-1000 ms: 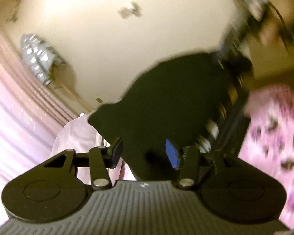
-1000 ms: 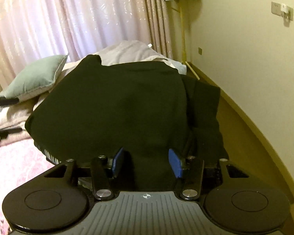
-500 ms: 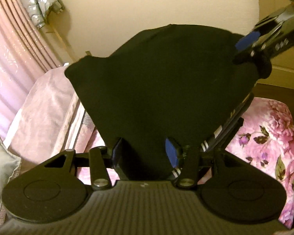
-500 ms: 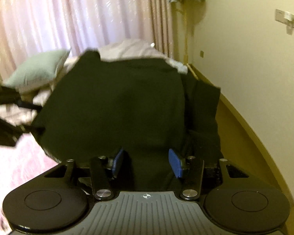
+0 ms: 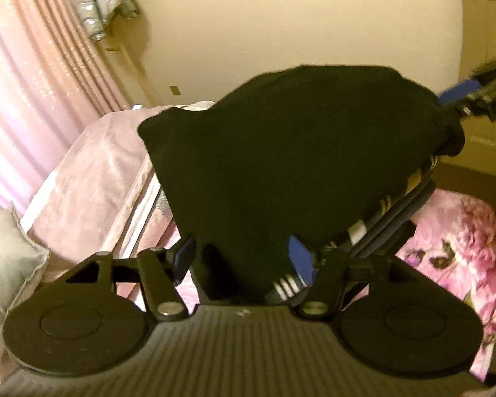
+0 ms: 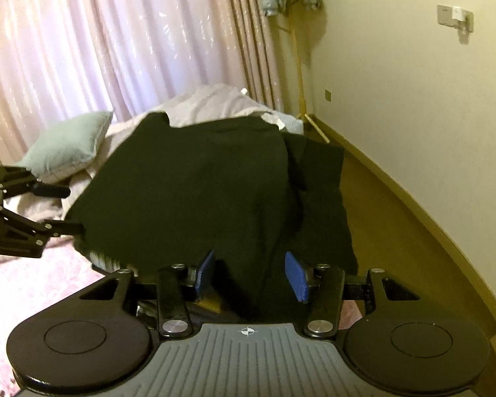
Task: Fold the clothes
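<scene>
Two hand-held grippers are noted: left hand-held gripper [image 5: 243, 259] and right hand-held gripper [image 6: 249, 271], jaws parted, black garment [image 6: 195, 192] lying between. Since a second ago, garment is lowered onto stacked clothes [image 5: 393, 211] on bed [image 5: 459, 248]; release is judged imminent.

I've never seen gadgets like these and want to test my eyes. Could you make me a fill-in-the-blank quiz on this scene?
1. The large cloth garment lying between both tools' jaws is ____ in colour.
2. The soft square cushion on the bed is pale ____.
3. The long pleated curtains behind the bed are ____.
4. The bedspread carries a ____ print.

Missing words: black; green; pink; floral
</scene>
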Action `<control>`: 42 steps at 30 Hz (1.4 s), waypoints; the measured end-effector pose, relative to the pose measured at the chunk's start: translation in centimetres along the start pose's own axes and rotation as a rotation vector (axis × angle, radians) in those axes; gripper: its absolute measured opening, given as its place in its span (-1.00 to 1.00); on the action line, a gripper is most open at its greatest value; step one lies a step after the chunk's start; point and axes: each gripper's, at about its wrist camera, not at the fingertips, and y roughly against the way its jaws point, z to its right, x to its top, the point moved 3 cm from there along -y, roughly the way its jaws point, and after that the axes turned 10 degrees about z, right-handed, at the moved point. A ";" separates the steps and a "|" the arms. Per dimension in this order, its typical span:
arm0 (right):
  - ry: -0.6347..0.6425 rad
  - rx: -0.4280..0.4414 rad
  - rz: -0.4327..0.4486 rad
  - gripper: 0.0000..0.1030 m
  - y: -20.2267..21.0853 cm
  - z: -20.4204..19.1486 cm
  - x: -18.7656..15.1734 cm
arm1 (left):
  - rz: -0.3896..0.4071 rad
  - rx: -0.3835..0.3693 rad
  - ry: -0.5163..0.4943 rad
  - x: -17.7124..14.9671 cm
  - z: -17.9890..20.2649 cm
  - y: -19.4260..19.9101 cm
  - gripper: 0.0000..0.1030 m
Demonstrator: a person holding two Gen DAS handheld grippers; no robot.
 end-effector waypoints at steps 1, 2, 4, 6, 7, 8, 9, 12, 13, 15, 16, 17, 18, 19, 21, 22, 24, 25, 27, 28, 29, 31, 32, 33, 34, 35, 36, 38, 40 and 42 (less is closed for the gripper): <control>-0.006 -0.012 0.014 0.68 1.0 -0.1 -0.2 | 0.006 0.006 0.018 0.0 0.1 0.5 0.20; -0.010 -0.018 0.028 0.69 2.0 -0.2 -0.6 | 0.012 0.012 0.036 -0.1 0.3 1.1 0.23; -0.007 -0.030 0.018 0.69 3.7 -0.8 -1.9 | 0.020 0.019 0.082 -0.5 0.9 2.7 0.31; -0.020 -0.053 0.000 0.70 5.3 -1.4 -3.3 | 0.023 0.017 0.137 -1.1 1.6 4.5 0.42; -0.041 -0.067 -0.007 0.70 6.3 -1.6 -4.0 | 0.024 0.017 0.163 -1.5 2.0 5.5 0.55; -0.064 -0.081 -0.014 0.70 7.3 -1.8 -4.7 | 0.025 0.017 0.188 -1.9 2.4 6.5 0.63; -0.088 -0.100 -0.019 0.70 8.2 -2.3 -5.5 | 0.026 0.018 0.214 -2.4 2.7 7.5 0.73; -0.154 -0.160 -0.017 0.70 11.4 -3.8 -7.7 | 0.007 0.010 0.309 -4.7 3.5 10.1 0.88; -0.174 -0.177 -0.016 0.71 12.3 -4.5 -8.3 | -0.003 0.003 0.339 -5.5 3.7 11.0 0.88; -0.222 -0.196 -0.018 0.74 14.1 -6.0 -9.6 | -0.021 -0.012 0.381 -7.0 4.1 12.7 0.89; -0.241 -0.198 -0.017 0.79 14.9 -6.9 -10.1 | -0.020 -0.027 0.406 -7.6 4.2 13.9 0.89; -0.256 -0.200 -0.016 0.81 15.7 -7.7 -10.5 | -0.017 -0.039 0.427 -8.1 4.3 15.0 0.89; -0.269 -0.203 -0.014 0.81 16.5 -8.5 -10.9 | -0.013 -0.045 0.437 -8.5 4.4 16.0 0.89; -0.283 -0.206 -0.012 0.81 17.2 -9.3 -11.3 | -0.008 -0.050 0.447 -8.9 4.4 17.0 0.89; -0.316 -0.209 -0.007 0.81 18.4 -10.8 -12.2 | 0.005 -0.053 0.454 -9.5 4.4 18.8 0.89; -0.327 -0.212 -0.005 0.81 19.0 -11.3 -12.5 | 0.013 -0.052 0.453 -9.7 4.4 19.6 0.89; -0.346 -0.219 -0.001 0.81 20.1 -12.3 -13.0 | 0.025 -0.052 0.450 -10.0 4.4 21.0 0.89; -0.352 -0.223 -0.003 0.81 20.6 -12.7 -13.3 | 0.030 -0.053 0.448 -10.0 4.4 21.6 0.89; -0.352 -0.232 -0.005 0.81 21.5 -13.4 -13.5 | 0.041 -0.058 0.439 -10.1 4.5 22.6 0.88; -0.348 -0.235 -0.006 0.81 21.8 -13.8 -13.6 | 0.045 -0.058 0.427 -10.1 4.6 23.1 0.89; -0.341 -0.237 -0.009 0.81 21.9 -14.2 -13.6 | 0.049 -0.054 0.413 -10.1 4.8 23.6 0.89; -0.324 -0.235 -0.007 0.81 22.1 -14.7 -13.4 | 0.058 -0.046 0.394 -10.0 5.2 24.3 0.88; -0.313 -0.233 -0.003 0.81 22.1 -14.9 -13.1 | 0.064 -0.042 0.392 -9.9 5.4 24.6 0.88; -0.302 -0.231 0.002 0.81 22.1 -15.1 -12.9 | 0.067 -0.037 0.392 -9.8 5.6 24.8 0.88; -0.291 -0.227 0.007 0.81 22.2 -15.2 -12.6 | 0.071 -0.034 0.394 -9.7 5.8 25.0 0.88; -0.280 -0.221 0.013 0.81 22.2 -15.3 -12.3 | 0.073 -0.034 0.400 -9.6 6.0 25.1 0.88; -0.270 -0.216 0.015 0.81 22.3 -15.3 -12.0 | 0.074 -0.034 0.408 -9.5 6.1 25.2 0.88; -0.251 -0.204 0.020 0.82 22.4 -15.2 -11.5 | 0.078 -0.021 0.417 -9.1 6.5 25.2 0.88; -0.237 -0.191 0.016 0.82 22.5 -14.8 -11.3 | 0.083 0.007 0.416 -8.7 7.1 25.1 0.89; -0.212 -0.185 0.006 0.82 22.8 -14.3 -11.2 | 0.078 0.051 0.420 -8.2 7.9 24.9 0.89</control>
